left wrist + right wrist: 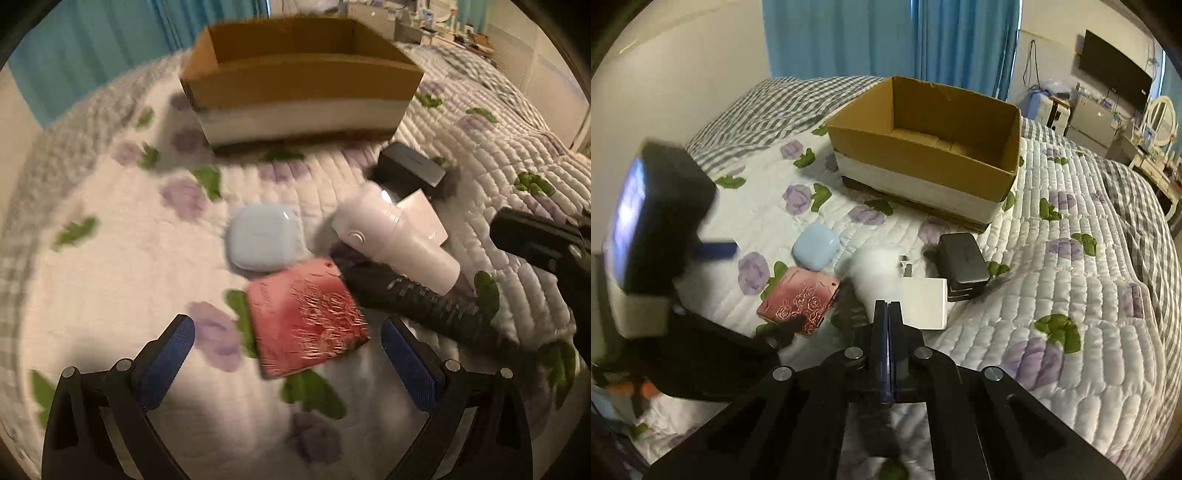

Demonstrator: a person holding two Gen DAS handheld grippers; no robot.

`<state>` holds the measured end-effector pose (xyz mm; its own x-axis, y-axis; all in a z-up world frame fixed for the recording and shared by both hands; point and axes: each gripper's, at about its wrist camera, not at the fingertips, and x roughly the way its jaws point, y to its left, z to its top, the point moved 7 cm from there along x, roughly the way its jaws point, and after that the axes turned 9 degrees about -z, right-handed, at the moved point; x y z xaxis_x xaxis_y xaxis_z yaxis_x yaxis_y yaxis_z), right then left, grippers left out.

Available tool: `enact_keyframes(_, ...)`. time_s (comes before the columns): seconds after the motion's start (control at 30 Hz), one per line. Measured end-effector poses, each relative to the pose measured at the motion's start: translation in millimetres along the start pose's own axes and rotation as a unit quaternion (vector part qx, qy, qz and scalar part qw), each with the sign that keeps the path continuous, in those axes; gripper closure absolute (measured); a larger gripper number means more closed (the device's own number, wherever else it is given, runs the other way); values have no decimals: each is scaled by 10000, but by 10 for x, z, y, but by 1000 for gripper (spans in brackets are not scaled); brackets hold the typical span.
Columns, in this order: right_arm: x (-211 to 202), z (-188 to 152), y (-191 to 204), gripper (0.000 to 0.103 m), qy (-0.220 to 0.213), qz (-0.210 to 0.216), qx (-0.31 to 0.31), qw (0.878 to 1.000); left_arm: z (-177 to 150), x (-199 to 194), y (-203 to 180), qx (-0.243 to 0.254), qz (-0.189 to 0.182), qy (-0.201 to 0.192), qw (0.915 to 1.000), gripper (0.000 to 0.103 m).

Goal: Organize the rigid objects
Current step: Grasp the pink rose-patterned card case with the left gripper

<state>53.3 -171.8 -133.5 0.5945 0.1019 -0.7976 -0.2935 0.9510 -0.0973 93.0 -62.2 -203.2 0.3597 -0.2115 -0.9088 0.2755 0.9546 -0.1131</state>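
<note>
Floral quilt (1052, 280) carries box (923, 147) and clutter — left claw (288, 343) spread wide, empty, flanking pink case (306, 325); right claw (888, 317) pressed together, empty, near white charger (925, 306).

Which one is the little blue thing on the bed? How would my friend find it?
Start at the big cardboard box on the flowery quilt. In front of it lies a cluster of small objects, and the pale blue case sits at its left edge, just behind the pink rose-patterned case. It is the only light blue, rounded, pebble-like one.
</note>
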Motion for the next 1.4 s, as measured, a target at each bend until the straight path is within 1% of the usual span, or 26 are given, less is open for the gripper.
enact_keyframes(0.03, 40, -10, -2, 103, 124, 89, 7, 9999, -11, 64, 16, -82, 57, 86, 9999, 0)
enact_keyframes(0.1, 109, -64, 34, 103, 292, 212, -73, 9993, -17, 124, 29, -109, 183, 128, 9997, 0)
enact_keyframes(0.2, 181, -152, 72, 103, 428, 197, -148, 9988, -15, 246, 19, -104, 254, 260, 9993, 0)
enact_keyframes(0.27, 187, -156, 72, 103, 395, 97, -162, 9990, 3, 315, -4, -102, 231, 321, 9992, 2)
enact_keyframes(0.3, 180, -157, 76, 103, 382, 107, -174, 9991, 6, 344, -20, -93, 181, 366, 9991, 6)
enact_keyframes(0.33, 170, -154, 81, 103, 366, 131, -183, 9991, -5, 374, -57, -100, -20, 453, 9989, 22)
enact_keyframes(0.37, 162, -157, 79, 103, 359, 127, -184, 9991, -19, 387, -74, -141, -143, 515, 9985, 27)
enact_keyframes(0.4, 156, -163, 73, 103, 369, 127, -185, 9991, -23, 388, -74, -152, -190, 509, 9984, 27)
enact_keyframes(0.43, 159, -170, 75, 100, 399, 152, -194, 9989, -29, 375, -77, -103, -209, 485, 9985, 29)
enact_keyframes(0.47, 162, -175, 74, 94, 420, 154, -203, 9988, -35, 359, -79, -108, -262, 471, 9985, 29)
enact_keyframes(0.53, 148, -175, 78, 57, 403, 150, -219, 9988, -52, 303, -78, -166, -420, 446, 9980, 31)
enact_keyframes(0.57, 130, -167, 84, 54, 363, 142, -221, 9990, -58, 279, -75, -181, -483, 435, 9977, 31)
enact_keyframes(0.63, 113, -159, 102, 54, 362, 185, -231, 9989, -83, 228, -77, -220, -524, 414, 9975, 32)
enact_keyframes(0.73, 162, -204, 158, 54, 584, 340, -227, 9975, -138, 172, -54, -209, -459, 374, 9980, 32)
enact_keyframes(0.8, 181, -229, 172, 54, 664, 323, -257, 9969, -147, 147, -44, -220, -456, 349, 9981, 32)
enact_keyframes(0.9, 214, -285, 194, 54, 870, 373, -309, 9950, -140, 100, 27, -255, -547, 297, 9977, 32)
enact_keyframes(1.0, 249, -356, 235, 54, 1078, 437, -401, 9924, -97, 18, 99, -299, -542, 224, 9978, 32)
enact_keyframes(1.1, 358, -405, 317, 54, 1244, 350, -646, 9895, -62, -33, 129, -318, -559, 183, 9978, 32)
enact_keyframes(1.2, 529, -450, 364, 55, 1481, 329, -678, 9861, -45, -62, 161, -430, -684, 196, 9965, 32)
enact_keyframes(1.23, 564, -461, 375, 63, 1492, 223, -745, 9857, -44, -78, 153, -418, -679, 185, 9966, 32)
enact_keyframes(1.3, 536, -454, 378, 63, 1377, 135, -779, 9873, -28, -70, 119, -394, -687, 170, 9967, 32)
enact_keyframes(1.4, 390, -404, 366, 63, 1068, 216, -693, 9916, 4, -100, 105, -442, -784, 129, 9959, 32)
